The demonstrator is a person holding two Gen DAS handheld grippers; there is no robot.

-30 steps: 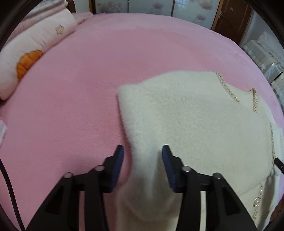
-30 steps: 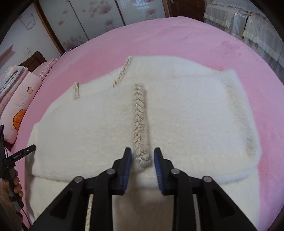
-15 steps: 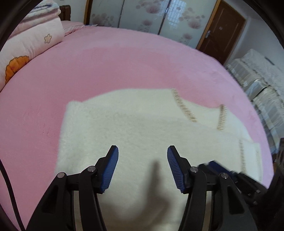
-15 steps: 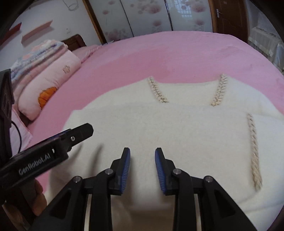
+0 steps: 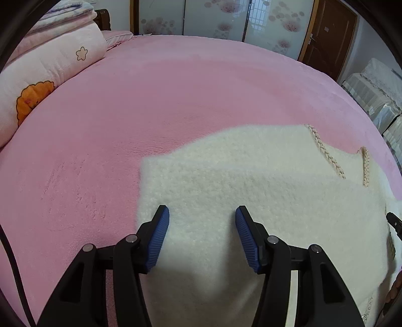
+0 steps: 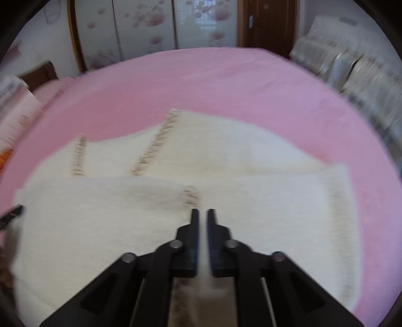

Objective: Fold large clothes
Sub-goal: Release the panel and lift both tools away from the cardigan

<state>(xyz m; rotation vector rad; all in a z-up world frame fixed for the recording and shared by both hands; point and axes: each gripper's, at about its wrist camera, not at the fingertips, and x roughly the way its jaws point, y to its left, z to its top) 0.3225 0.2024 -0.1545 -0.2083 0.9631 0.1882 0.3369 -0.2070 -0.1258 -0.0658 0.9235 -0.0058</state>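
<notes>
Cream fleece garment [image 5: 251, 201] is pinched at its near edge by the right gripper [image 6: 203, 218], the left gripper [image 5: 202, 227] held spread above it, so a matching grasp is judged needed.

A home bedroom: pink bed [image 5: 176, 100], folded quilts [image 5: 45, 65] by the headboard [image 5: 101, 18], floral wardrobe doors [image 5: 213, 20].

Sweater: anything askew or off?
Nothing damaged. The sweater lies flat on the pink bed, one panel folded across it. The right wrist view is motion-blurred, so fine detail there can't be checked.
</notes>
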